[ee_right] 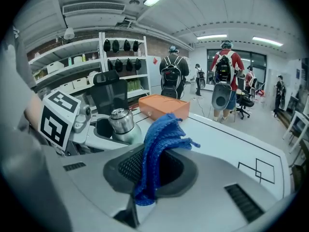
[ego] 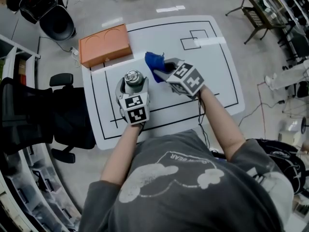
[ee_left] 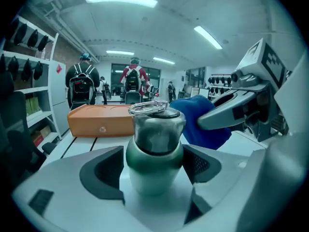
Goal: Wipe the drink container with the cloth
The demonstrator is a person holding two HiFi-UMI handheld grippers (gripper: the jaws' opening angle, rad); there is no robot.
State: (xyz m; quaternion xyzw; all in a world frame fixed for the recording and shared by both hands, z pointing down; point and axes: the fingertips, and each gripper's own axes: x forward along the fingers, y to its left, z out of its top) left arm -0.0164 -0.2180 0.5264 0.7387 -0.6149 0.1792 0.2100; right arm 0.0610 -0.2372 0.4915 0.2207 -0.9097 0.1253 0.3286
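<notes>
A small steel drink container (ego: 133, 79) with a green band and a ring on its lid stands upright on the white table (ego: 212, 71). My left gripper (ego: 133, 87) reaches around it from the near side. In the left gripper view the container (ee_left: 154, 149) stands between the dark pads with a thin gap on the left, so the left gripper (ee_left: 153, 166) is open. My right gripper (ego: 161, 71) is shut on a blue knitted cloth (ego: 154, 63), held just right of the container and apart from it. The cloth (ee_right: 161, 134) hangs bunched out of the right gripper (ee_right: 152, 170).
An orange box (ego: 105, 44) lies at the table's far left corner, behind the container. Black lines and small squares (ego: 195, 38) mark the tabletop. A black office chair (ego: 48, 115) stands left of the table. People with backpacks (ee_right: 224, 66) walk far off.
</notes>
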